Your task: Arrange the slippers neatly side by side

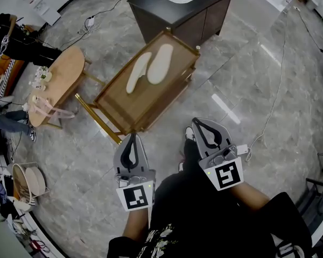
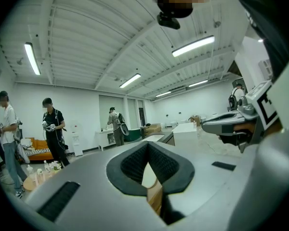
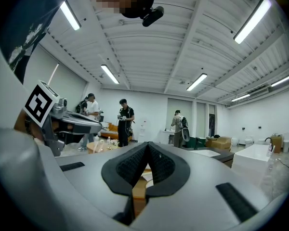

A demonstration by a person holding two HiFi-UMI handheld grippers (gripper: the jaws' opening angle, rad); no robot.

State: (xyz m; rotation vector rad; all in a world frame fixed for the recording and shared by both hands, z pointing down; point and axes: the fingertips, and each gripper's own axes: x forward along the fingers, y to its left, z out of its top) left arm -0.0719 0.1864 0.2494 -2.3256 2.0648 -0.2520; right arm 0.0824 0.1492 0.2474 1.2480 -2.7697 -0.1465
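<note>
Two cream slippers, one (image 1: 138, 72) to the left of the other (image 1: 160, 63), lie close together with their toes angled apart on a low wooden tray table (image 1: 114, 105) in the head view. Both grippers hover over the floor on the near side of that table and point toward it. My left gripper (image 1: 133, 136) is shut and empty near the table's front corner. My right gripper (image 1: 196, 122) is shut and empty too, further right. In the left gripper view the closed jaws (image 2: 148, 147) hide most of the table. The right gripper view shows its jaws (image 3: 147, 146) closed as well.
A dark cabinet with a white basin top (image 1: 183, 4) stands behind the table. An oval wooden side table (image 1: 56, 82) with bottles is at the left, and a basket of shoes (image 1: 27, 181) sits at the lower left. Cables cross the marble floor. People (image 3: 125, 121) stand further off.
</note>
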